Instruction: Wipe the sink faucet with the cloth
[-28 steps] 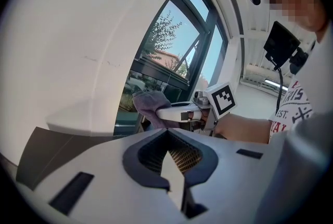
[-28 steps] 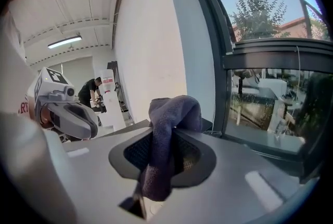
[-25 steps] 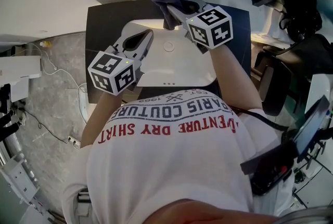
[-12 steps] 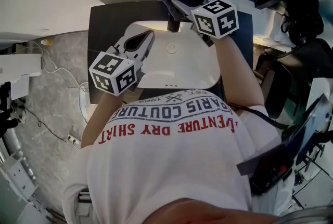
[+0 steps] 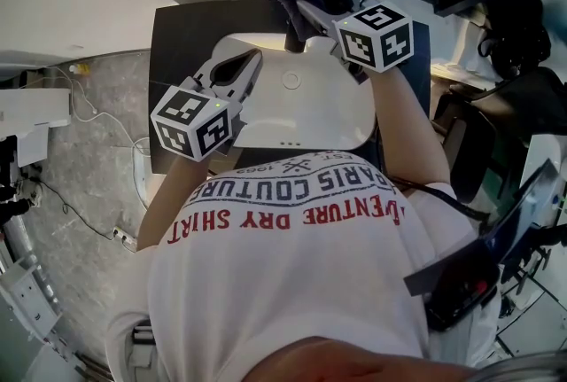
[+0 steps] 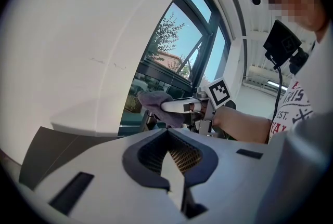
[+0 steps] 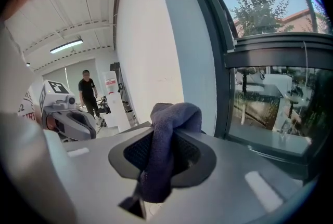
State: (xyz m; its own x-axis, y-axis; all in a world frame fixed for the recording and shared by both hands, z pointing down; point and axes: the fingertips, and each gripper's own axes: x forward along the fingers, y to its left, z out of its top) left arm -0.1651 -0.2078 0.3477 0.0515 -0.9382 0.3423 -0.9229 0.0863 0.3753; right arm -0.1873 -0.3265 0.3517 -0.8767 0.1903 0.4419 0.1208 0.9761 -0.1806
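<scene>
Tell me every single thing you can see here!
sink: one, white, in front of the person
counter: one, dark, around the sink
cloth: one, dark grey, in the right gripper's jaws
window: one, dark frame, behind the sink
cables: a few, white, on the grey floor, left
bystander: one, in black, far back
shirt: one, white with print, on the person
left gripper: one, white, jaws together, empty, over the sink
right gripper: one, white, jaws shut on the cloth

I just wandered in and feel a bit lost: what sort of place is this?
Probably a workshop or lab rather than a home. A white sink sits on a dark counter beside a big window, and a bare strip light hangs from the ceiling of a plain room.
</scene>
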